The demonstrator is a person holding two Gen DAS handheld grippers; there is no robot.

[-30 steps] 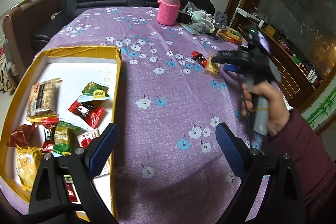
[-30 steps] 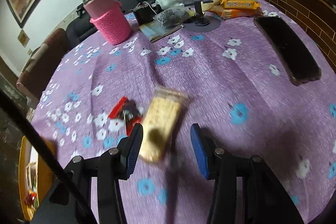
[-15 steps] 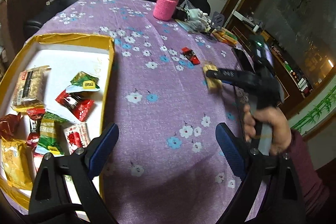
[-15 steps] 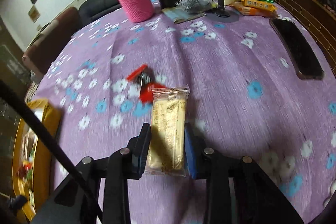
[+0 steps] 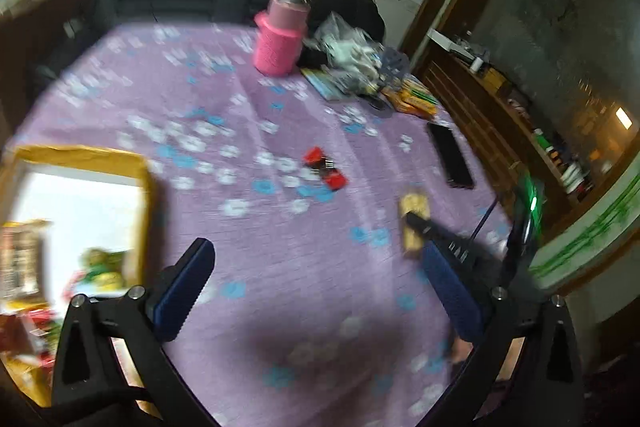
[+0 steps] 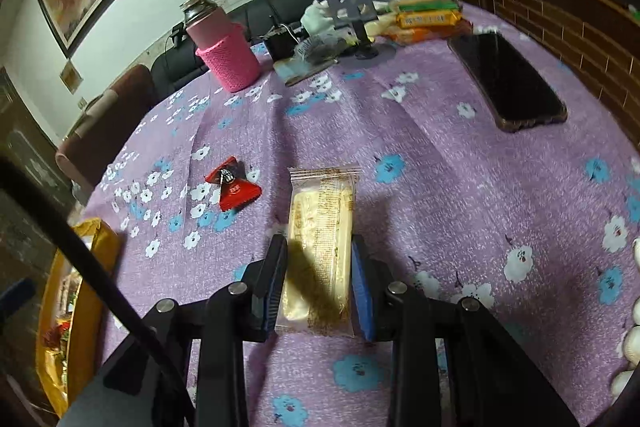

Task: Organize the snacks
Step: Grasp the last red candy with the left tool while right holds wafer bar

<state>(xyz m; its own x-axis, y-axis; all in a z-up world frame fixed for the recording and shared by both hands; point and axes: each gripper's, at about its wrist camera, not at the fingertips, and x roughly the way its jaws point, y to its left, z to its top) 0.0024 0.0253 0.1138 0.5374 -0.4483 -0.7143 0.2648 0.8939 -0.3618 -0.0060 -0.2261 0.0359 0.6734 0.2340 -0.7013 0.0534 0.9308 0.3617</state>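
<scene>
The right gripper (image 6: 320, 279) points down at the table, its jaws clamped on a pale snack packet (image 6: 322, 235). The left gripper (image 5: 316, 291) hangs empty, jaws just opening wide.

Blurred purple tablecloth (image 5: 280, 247) — red snack (image 5: 325, 174)

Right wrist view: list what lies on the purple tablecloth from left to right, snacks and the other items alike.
Yellow box → red candy wrapper → pale biscuit packet clamped in the right tongs → black phone.
</scene>
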